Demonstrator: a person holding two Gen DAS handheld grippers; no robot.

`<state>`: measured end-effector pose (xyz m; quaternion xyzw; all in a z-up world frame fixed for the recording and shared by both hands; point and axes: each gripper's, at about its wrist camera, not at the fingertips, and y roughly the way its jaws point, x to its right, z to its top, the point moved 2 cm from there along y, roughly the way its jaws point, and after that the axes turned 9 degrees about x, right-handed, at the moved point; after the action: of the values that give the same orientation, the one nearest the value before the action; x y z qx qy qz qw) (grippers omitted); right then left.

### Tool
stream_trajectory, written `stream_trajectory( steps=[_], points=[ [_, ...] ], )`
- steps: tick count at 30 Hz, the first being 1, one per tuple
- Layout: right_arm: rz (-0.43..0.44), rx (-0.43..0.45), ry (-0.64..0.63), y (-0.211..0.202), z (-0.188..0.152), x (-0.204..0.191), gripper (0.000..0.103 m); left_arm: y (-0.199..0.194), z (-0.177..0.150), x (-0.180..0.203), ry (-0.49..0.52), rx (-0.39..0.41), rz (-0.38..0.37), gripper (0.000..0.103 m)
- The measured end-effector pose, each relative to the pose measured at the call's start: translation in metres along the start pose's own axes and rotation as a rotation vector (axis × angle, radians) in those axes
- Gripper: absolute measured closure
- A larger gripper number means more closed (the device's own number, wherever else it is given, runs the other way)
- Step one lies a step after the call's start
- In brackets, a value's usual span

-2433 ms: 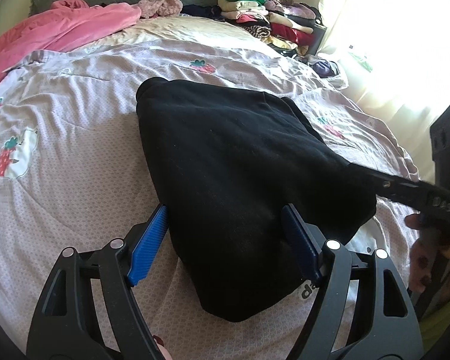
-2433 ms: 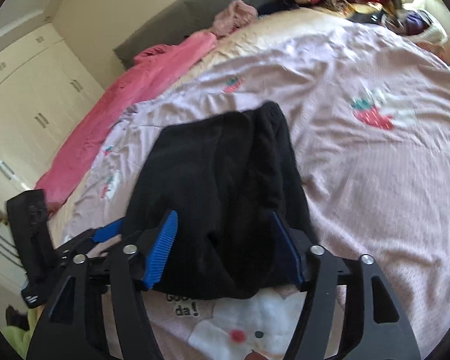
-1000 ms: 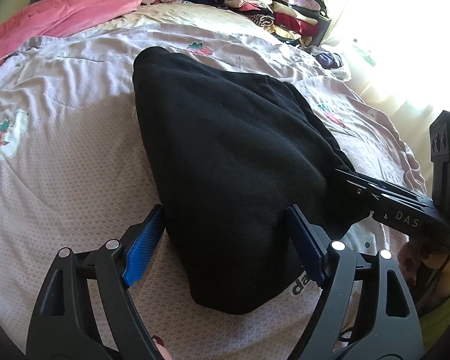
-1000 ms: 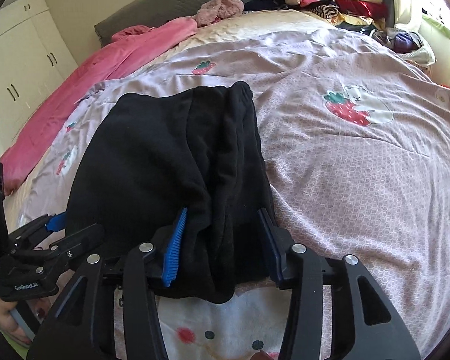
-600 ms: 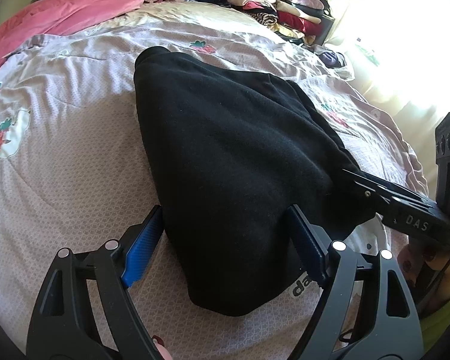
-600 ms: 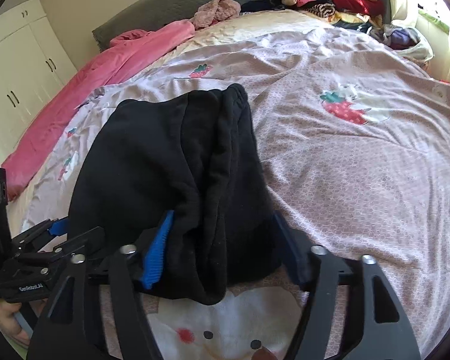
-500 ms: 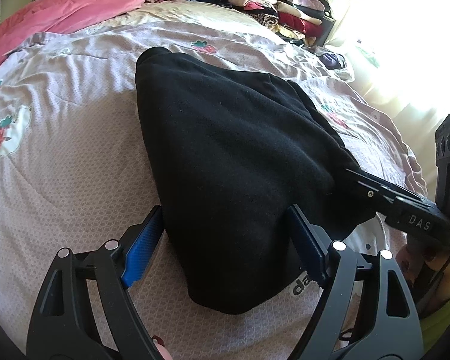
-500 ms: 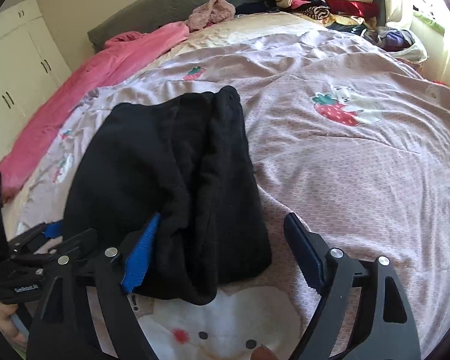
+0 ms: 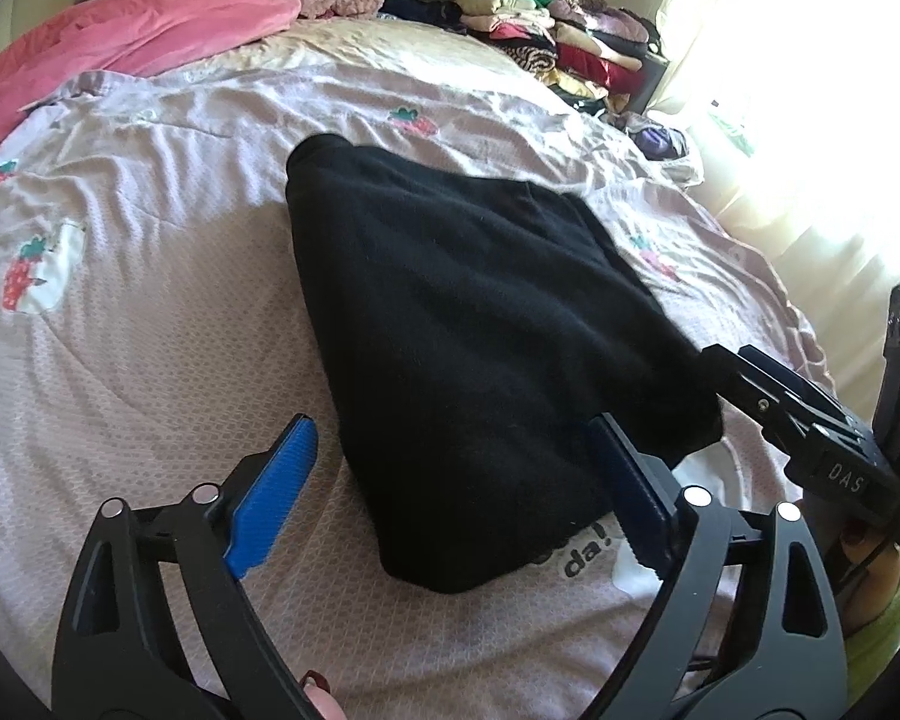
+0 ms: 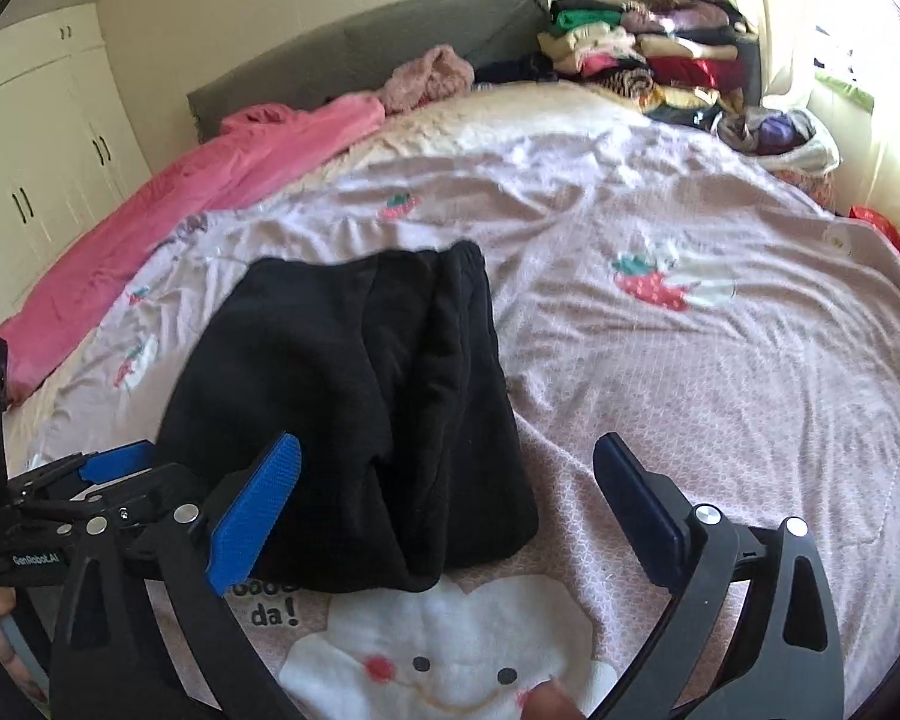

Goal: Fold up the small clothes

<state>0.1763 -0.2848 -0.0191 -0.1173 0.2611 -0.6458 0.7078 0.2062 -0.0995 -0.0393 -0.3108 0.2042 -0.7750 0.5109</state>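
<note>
A folded black fleece garment (image 9: pixel 480 330) lies flat on the pink strawberry-print bedspread (image 9: pixel 150 330); it also shows in the right wrist view (image 10: pixel 360 396). My left gripper (image 9: pixel 450 480) is open and empty, its blue-padded fingers straddling the garment's near end just above it. My right gripper (image 10: pixel 444 498) is open and empty, drawn back from the garment's near right corner. The right gripper's body shows at the right edge of the left wrist view (image 9: pixel 810 432), beside the garment.
A pink blanket (image 10: pixel 210 180) lies along the far left of the bed. A stack of folded clothes (image 10: pixel 642 60) sits at the far right by the grey headboard (image 10: pixel 360 54). White wardrobes (image 10: pixel 30 150) stand left. A bright curtained window (image 9: pixel 810 120) is at right.
My right gripper let go of the black garment's edge, opened wide and pulled back and up. My left gripper stayed open and lifted slightly. The garment now rests flat.
</note>
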Motion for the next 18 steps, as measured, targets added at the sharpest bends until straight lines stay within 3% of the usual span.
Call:
stream_trajectory(
  steps=[3, 11, 18],
  points=[
    [-0.016, 0.076, 0.002, -0.016, 0.004, -0.003, 0.005, -0.012, 0.004, 0.001, 0.001, 0.026, 0.012, 0.01],
    [0.002, 0.259, -0.01, -0.064, 0.01, -0.015, 0.005, -0.055, 0.006, 0.005, 0.021, 0.12, 0.032, 0.01],
    [0.028, 0.316, -0.068, -0.1, 0.005, -0.039, 0.005, -0.086, -0.002, 0.003, 0.042, 0.164, 0.059, 0.01]
  ],
)
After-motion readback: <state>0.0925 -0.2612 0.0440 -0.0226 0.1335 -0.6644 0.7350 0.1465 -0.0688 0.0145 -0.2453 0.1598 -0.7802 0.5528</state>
